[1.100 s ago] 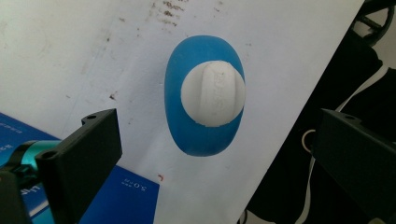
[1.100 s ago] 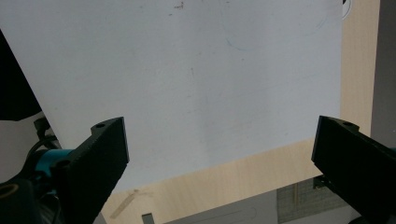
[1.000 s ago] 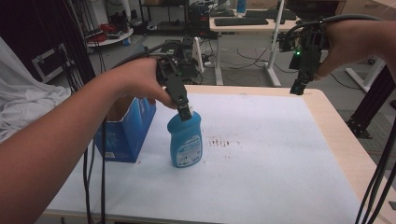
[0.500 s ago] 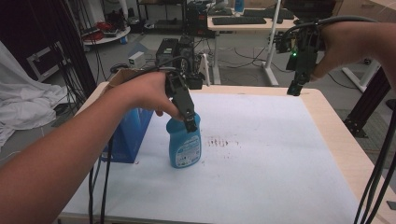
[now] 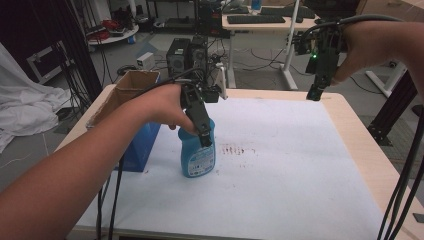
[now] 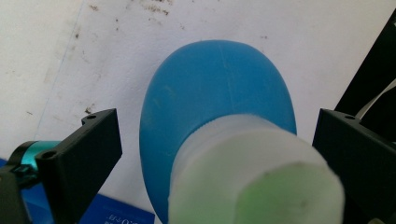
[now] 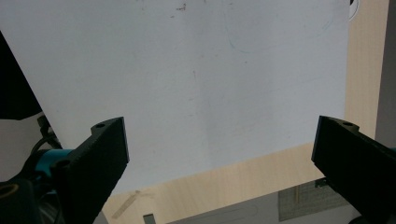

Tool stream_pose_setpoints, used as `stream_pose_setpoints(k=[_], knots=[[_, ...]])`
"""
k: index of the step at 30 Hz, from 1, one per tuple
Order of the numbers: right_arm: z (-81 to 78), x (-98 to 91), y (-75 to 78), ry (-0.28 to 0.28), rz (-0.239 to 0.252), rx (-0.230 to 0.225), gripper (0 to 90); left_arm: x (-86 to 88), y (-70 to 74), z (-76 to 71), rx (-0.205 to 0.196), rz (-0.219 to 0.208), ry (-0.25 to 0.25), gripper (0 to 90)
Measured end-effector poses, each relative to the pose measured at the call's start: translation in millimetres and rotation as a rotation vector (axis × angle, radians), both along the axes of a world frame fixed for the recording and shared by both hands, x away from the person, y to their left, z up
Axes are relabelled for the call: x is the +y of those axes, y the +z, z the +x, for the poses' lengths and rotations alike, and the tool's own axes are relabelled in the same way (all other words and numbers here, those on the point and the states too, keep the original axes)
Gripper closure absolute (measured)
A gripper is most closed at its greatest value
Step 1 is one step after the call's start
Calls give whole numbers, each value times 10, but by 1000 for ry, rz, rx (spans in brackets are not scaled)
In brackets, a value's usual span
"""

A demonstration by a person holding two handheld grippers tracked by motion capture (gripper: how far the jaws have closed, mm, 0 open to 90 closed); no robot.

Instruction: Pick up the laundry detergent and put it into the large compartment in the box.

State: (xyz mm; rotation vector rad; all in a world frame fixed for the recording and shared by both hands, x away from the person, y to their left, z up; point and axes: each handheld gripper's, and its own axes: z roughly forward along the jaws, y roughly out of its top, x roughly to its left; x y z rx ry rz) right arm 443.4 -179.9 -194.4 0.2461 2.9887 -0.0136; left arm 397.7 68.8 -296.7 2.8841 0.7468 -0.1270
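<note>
A blue bottle [image 5: 198,161] with a pale cap stands upright on the white mat [image 5: 300,165], left of centre. My left gripper [image 5: 202,134] hangs over its top, pointing down. In the left gripper view the bottle's blue shoulder [image 6: 215,93] and cap [image 6: 252,172] sit between the two jaws, with a gap on each side, so my left gripper [image 6: 217,135] is open. My right gripper [image 5: 315,91] is held in the air over the table's far right corner. It is open [image 7: 219,140] with nothing between its jaws, only mat and the wooden table edge [image 7: 261,177] below.
An open cardboard box [image 5: 127,82] and a blue box [image 5: 142,145] stand at the table's left edge, close to the bottle. Dark stains [image 5: 237,150] mark the mat right of the bottle. Cables hang at the right. Desks and computers stand beyond the table.
My left hand and gripper have settled a little lower and to the right over the bottle's top. The bottle stays put and the right gripper has hardly moved.
</note>
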Motion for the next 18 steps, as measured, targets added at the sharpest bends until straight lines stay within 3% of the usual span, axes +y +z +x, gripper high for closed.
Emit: stream_pose_setpoints(k=[10,11,18], knots=[[-4,21,-9,-2,-4,0,29,-37,-31,0,-16,31,-8,39],[0,16,-14,-4,-6,1,29,-36,-24,-2,-9,24,-12,101],[10,21,-31,0,-3,3,29,-45,-32,-8,-8,28,-15,148]])
